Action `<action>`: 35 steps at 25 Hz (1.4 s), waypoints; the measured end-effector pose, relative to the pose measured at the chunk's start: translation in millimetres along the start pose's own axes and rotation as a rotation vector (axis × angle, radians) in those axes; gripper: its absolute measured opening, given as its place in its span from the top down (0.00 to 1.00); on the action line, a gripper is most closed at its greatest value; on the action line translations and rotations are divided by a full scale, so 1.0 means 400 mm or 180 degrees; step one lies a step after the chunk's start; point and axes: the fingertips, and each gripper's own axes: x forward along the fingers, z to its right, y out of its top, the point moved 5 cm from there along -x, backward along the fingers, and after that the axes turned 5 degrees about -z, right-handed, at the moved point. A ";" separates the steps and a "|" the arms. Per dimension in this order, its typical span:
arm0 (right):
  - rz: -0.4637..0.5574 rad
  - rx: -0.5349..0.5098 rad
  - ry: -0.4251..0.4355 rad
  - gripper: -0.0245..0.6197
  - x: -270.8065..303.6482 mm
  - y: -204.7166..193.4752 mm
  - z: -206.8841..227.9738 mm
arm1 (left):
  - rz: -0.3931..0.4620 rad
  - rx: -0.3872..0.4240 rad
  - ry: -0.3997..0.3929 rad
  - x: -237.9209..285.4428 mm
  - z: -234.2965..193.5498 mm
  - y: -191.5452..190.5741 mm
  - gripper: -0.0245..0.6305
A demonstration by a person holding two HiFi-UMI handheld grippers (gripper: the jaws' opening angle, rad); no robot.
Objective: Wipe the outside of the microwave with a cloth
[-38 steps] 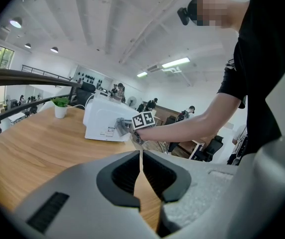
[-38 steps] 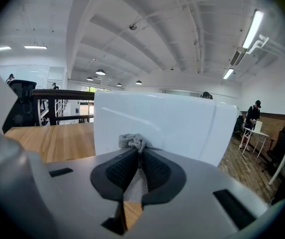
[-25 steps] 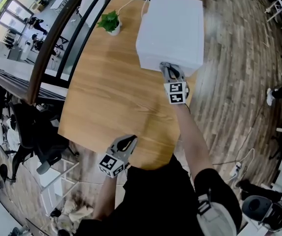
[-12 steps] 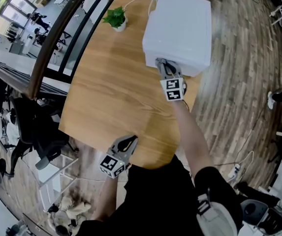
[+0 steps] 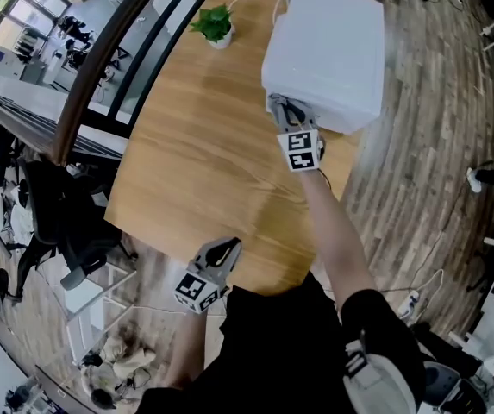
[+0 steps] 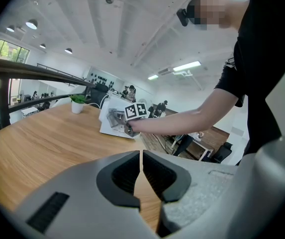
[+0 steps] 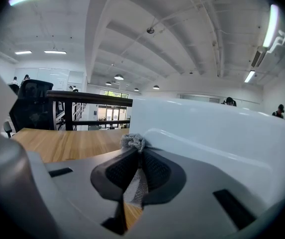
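The white microwave (image 5: 324, 50) stands at the far right end of the wooden table (image 5: 195, 153); it fills the right side of the right gripper view (image 7: 217, 133). My right gripper (image 5: 283, 115) is shut on a grey cloth (image 7: 133, 142), whose bunched end pokes out past the jaw tips against the microwave's near front face, at its left corner. The same gripper shows small in the left gripper view (image 6: 117, 119) by the microwave (image 6: 113, 114). My left gripper (image 5: 223, 250) hangs at the table's near edge, shut with nothing in it.
A small potted plant (image 5: 214, 26) stands at the table's far left corner, with a white cable behind the microwave. A dark railing (image 5: 91, 76) runs along the table's left side. Office chairs (image 5: 65, 231) stand lower left; wood floor lies to the right.
The right gripper with the cloth has slid left along the microwave's near face, toward its left corner. The head view has shifted a little. The left gripper has stayed put.
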 end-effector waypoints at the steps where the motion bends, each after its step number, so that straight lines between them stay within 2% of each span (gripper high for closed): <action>1: 0.0005 -0.0001 0.0008 0.92 0.005 0.002 -0.006 | 0.0004 -0.0005 0.0006 -0.003 -0.002 -0.003 0.93; 17: -0.0157 0.0002 0.0129 0.92 0.078 -0.036 -0.057 | -0.0055 -0.0089 0.0134 -0.051 -0.019 -0.040 0.93; 27: -0.0201 0.0031 0.0210 0.92 0.099 -0.084 -0.054 | -0.0168 -0.0027 0.0137 -0.060 -0.007 -0.052 0.93; 35: -0.0267 0.0062 0.0145 0.92 0.067 -0.134 -0.009 | -0.0273 0.0110 0.0064 -0.039 0.006 -0.055 0.93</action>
